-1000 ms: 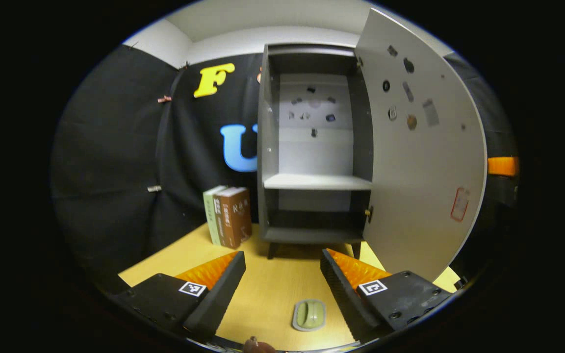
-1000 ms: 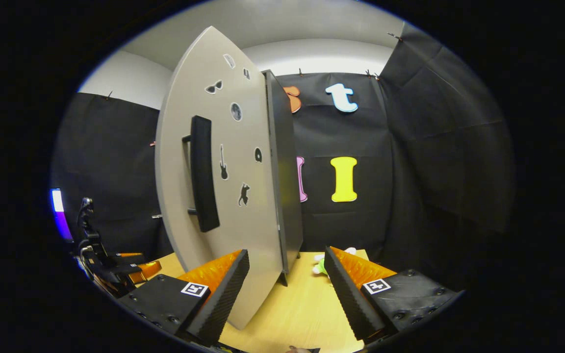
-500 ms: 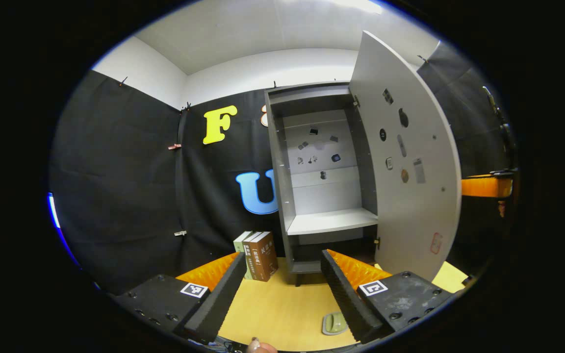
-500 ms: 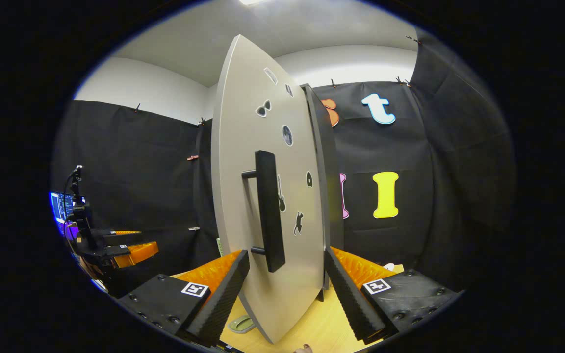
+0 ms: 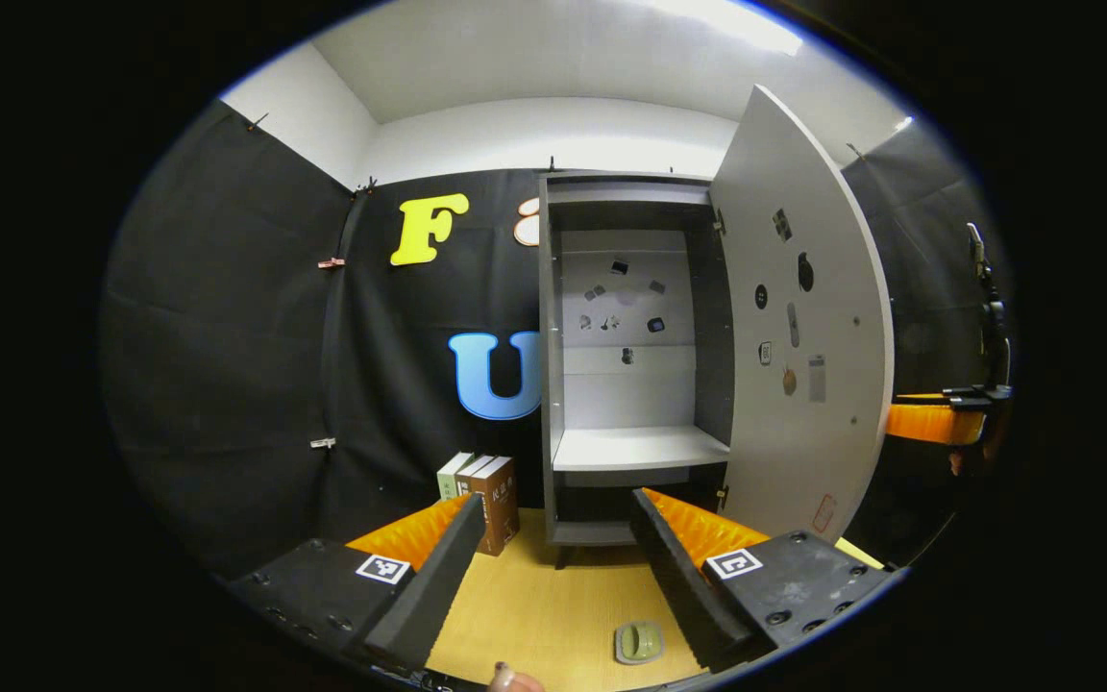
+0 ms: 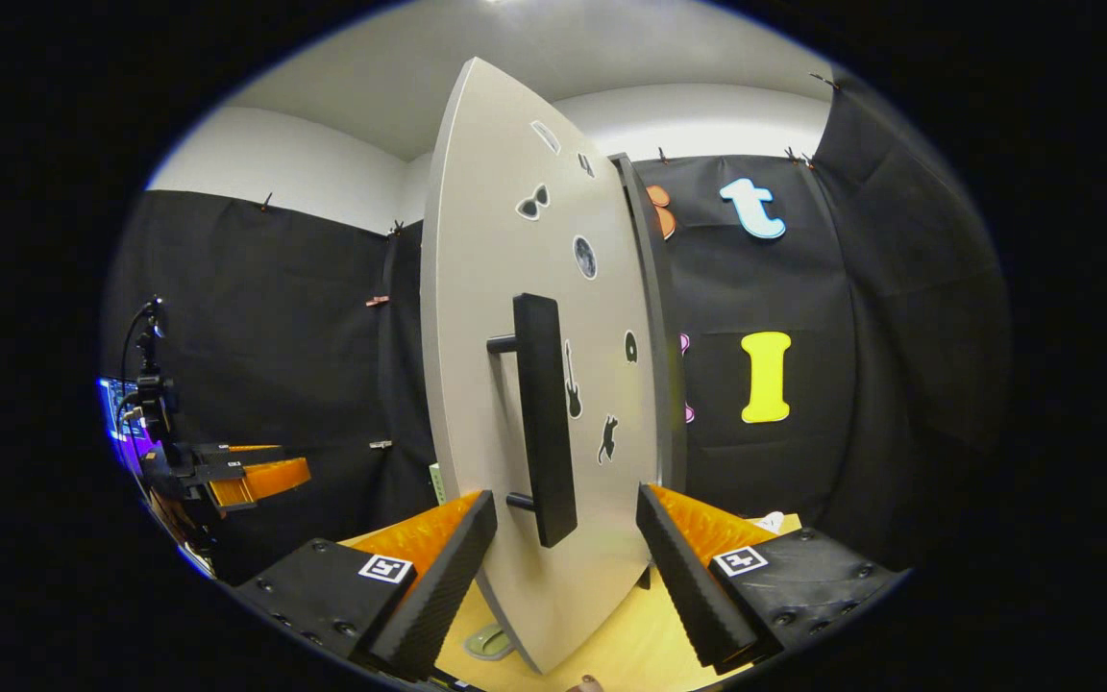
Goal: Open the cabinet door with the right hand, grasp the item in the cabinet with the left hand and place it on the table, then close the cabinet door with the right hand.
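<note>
2 of 3 steps looked done: door (image 6: 515,404) open, item (image 5: 639,641) on table (image 5: 544,605), my right gripper (image 6: 565,567) and left gripper (image 5: 553,567) spread empty, closing left.

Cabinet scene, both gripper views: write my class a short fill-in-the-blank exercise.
1. The cabinet door stands ___.
2. The green item lies on the ___.
3. The books stand to the ___ of the cabinet in the left gripper view.
4. The right gripper faces the door's black ___.

Missing words: open; table; left; handle
</note>
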The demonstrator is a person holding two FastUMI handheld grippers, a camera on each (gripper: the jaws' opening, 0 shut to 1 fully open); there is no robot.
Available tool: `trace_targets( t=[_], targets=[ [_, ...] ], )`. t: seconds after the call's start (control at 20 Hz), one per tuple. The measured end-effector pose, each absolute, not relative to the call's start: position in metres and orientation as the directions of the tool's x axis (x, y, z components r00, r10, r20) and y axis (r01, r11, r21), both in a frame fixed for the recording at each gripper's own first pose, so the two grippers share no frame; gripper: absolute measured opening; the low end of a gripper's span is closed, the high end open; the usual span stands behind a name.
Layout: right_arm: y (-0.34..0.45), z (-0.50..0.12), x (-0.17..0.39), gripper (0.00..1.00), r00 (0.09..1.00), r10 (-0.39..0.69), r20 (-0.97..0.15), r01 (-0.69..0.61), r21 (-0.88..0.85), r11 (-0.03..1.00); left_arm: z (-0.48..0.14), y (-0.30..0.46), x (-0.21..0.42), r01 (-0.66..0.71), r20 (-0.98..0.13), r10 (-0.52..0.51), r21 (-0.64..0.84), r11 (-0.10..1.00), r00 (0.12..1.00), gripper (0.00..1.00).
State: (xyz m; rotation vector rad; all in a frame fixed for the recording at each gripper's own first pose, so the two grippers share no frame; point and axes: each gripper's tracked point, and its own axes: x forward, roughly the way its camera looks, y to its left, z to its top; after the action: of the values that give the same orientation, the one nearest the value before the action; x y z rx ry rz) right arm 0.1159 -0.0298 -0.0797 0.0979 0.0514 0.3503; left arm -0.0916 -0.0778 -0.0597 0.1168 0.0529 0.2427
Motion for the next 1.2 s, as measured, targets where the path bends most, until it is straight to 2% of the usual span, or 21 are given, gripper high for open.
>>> trace_targets(
  t=[0.05,0.1,0.15,0.35,0.45,0.5,0.65,0.75,1.0,1.2],
  targets=[
    [-0.017,-0.08,0.117,1.0,0.941,0.336,-0.029,-0.333,0.087,0.939,-0.057,-0.069,-0.09,-0.224,-0.036,0.231,0.127,0.966,0.972,0.99],
    [-0.002,-0.081,0.119,0.98,0.943,0.331,-0.028,-0.328,0.076,0.942,-0.053,-0.058,-0.089,-0.213,-0.037,0.22,0.135,0.968,0.975,0.96],
    [0.015,-0.085,0.124,0.98,0.944,0.328,-0.029,-0.325,0.08,0.942,-0.053,-0.046,-0.087,-0.201,-0.044,0.209,0.138,0.97,0.977,0.99],
    [0.096,-0.093,0.143,0.98,0.919,0.392,-0.037,-0.379,0.187,0.906,-0.052,-0.011,-0.078,-0.125,-0.069,0.133,0.113,0.986,0.989,0.99],
    [0.119,-0.083,0.142,0.98,0.92,0.392,0.001,-0.384,0.196,0.902,-0.049,0.009,-0.073,-0.107,-0.071,0.116,0.125,0.986,0.991,0.99],
    [0.12,-0.079,0.141,0.98,0.926,0.376,0.005,-0.372,0.165,0.913,-0.047,0.015,-0.071,-0.099,-0.07,0.109,0.133,0.986,0.992,0.96],
    [0.119,-0.083,0.141,0.94,0.938,0.347,-0.004,-0.344,0.117,0.932,-0.047,0.022,-0.06,-0.05,-0.068,0.058,0.116,0.992,0.996,0.97],
    [0.113,-0.082,0.137,0.98,0.949,0.317,-0.005,-0.314,0.104,0.944,-0.05,0.019,-0.051,-0.022,-0.07,0.028,0.095,0.995,0.997,0.96],
    [0.083,-0.08,0.136,0.98,0.981,0.192,-0.006,-0.191,0.066,0.979,-0.052,0.009,-0.031,0.024,-0.071,-0.019,0.068,0.997,0.997,0.99],
    [0.055,-0.078,0.134,0.98,0.995,0.097,-0.006,-0.096,0.042,0.994,-0.05,-0.005,-0.021,0.043,-0.07,-0.039,0.06,0.997,0.997,0.98]
  ],
)
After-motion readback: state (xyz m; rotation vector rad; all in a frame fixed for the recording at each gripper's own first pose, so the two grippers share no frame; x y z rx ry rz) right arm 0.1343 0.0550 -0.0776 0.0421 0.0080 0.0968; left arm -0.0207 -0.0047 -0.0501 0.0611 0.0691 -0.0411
